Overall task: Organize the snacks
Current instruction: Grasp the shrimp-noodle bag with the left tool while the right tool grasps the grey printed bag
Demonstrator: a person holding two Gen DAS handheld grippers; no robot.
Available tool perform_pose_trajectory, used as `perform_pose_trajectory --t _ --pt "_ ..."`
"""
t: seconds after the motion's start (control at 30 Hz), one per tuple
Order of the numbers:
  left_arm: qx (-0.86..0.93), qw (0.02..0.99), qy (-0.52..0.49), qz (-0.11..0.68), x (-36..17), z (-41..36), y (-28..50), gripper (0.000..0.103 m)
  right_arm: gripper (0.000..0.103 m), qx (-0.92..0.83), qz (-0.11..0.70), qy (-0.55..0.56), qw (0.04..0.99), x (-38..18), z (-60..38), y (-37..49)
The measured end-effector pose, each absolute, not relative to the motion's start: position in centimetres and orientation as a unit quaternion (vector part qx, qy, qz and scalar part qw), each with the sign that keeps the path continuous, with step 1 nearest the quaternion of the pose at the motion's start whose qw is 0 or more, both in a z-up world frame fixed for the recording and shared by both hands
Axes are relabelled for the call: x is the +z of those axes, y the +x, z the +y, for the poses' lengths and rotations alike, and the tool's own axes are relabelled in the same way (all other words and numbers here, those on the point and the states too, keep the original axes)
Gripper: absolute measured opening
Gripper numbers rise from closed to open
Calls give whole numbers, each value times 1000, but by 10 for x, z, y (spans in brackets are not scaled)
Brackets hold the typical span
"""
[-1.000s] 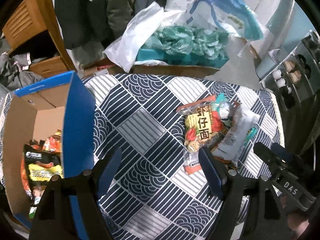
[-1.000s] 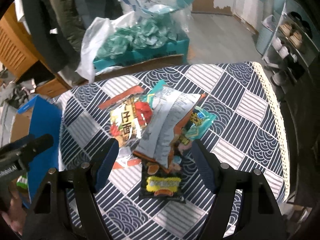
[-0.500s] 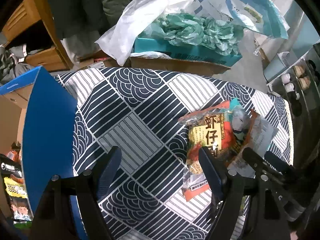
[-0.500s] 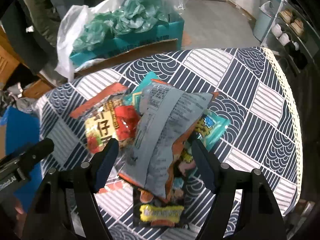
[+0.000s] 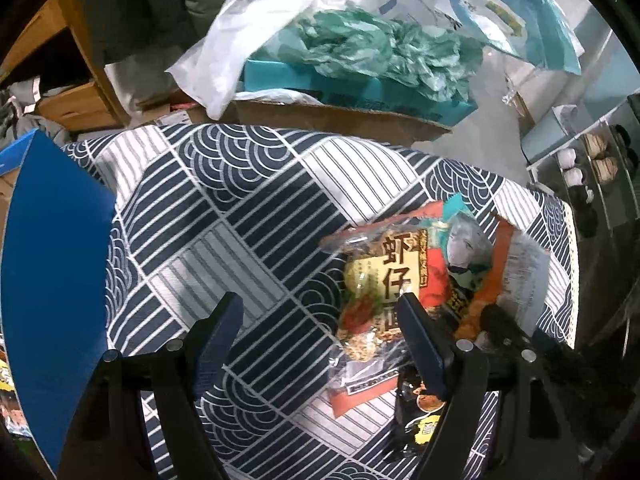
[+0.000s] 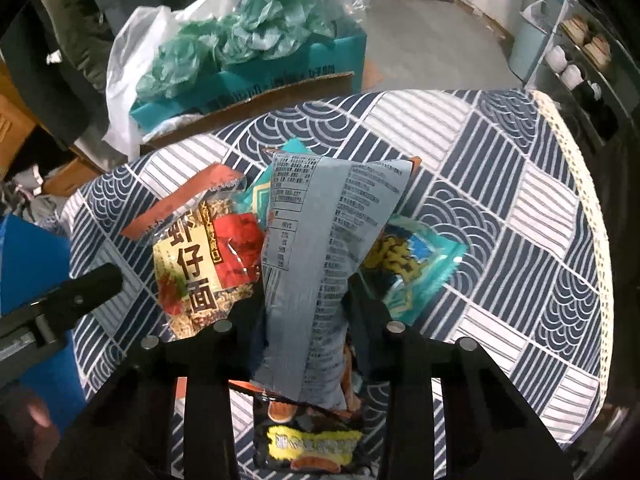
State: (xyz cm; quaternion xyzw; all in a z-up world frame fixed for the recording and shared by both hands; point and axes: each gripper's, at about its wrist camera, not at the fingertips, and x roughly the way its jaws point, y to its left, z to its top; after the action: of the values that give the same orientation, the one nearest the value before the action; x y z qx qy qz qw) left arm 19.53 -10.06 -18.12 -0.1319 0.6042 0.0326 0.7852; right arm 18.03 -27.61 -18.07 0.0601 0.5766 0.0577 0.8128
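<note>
Right gripper [image 6: 304, 304] has just been closing its jaws and now pinches the lower part of a grey snack bag [image 6: 320, 248], its printed back facing up, on top of the snack pile on the patterned tablecloth [image 6: 500, 208]. Beside that bag lies a noodle packet [image 6: 196, 264] with large Chinese characters, a teal packet [image 6: 416, 264] pokes out on the other side, and a black packet [image 6: 308, 444] lies underneath. Left gripper [image 5: 320, 320] hangs open over the cloth, nothing between its fingers, one finger [image 5: 420, 340] overlapping the noodle packet's edge. A blue cardboard box [image 5: 52, 280] stands at the cloth's left side.
</note>
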Motion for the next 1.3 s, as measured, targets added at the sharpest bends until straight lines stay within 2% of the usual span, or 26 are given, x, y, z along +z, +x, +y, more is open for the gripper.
perform_pose_trajectory --t 0.6,0.67,0.73,0.97,1.03,1.07,1.13,1.17,1.23,1.3 --pt "30 759 -147 634 -212 -159 212 80 34 56 563 112 817 -164 -338 159" --pt "35 758 -137 637 -216 -165 215 82 34 55 563 116 816 -165 -342 158" --pt "40 761 -126 635 -219 -171 217 87 34 53 564 119 816 -166 -345 158" --pt "50 759 -92 643 -235 -173 220 87 34 55 564 124 814 -168 -350 157" --pt "52 760 -93 641 -237 -171 218 77 34 56 565 125 814 -168 -349 158" --pt "52 763 -94 638 -236 -170 216 75 34 57 565 125 814 -168 -349 158" --pt "53 765 -97 634 -234 -167 213 58 34 58 565 123 814 -168 -348 158" --pt "53 767 -98 631 -231 -164 211 54 34 59 565 123 814 -168 -347 158" --pt "53 769 -98 629 -229 -160 210 34 34 60 566 121 813 -168 -345 158" --pt "47 773 -105 624 -226 -153 210 22 34 63 566 119 813 -168 -342 157"
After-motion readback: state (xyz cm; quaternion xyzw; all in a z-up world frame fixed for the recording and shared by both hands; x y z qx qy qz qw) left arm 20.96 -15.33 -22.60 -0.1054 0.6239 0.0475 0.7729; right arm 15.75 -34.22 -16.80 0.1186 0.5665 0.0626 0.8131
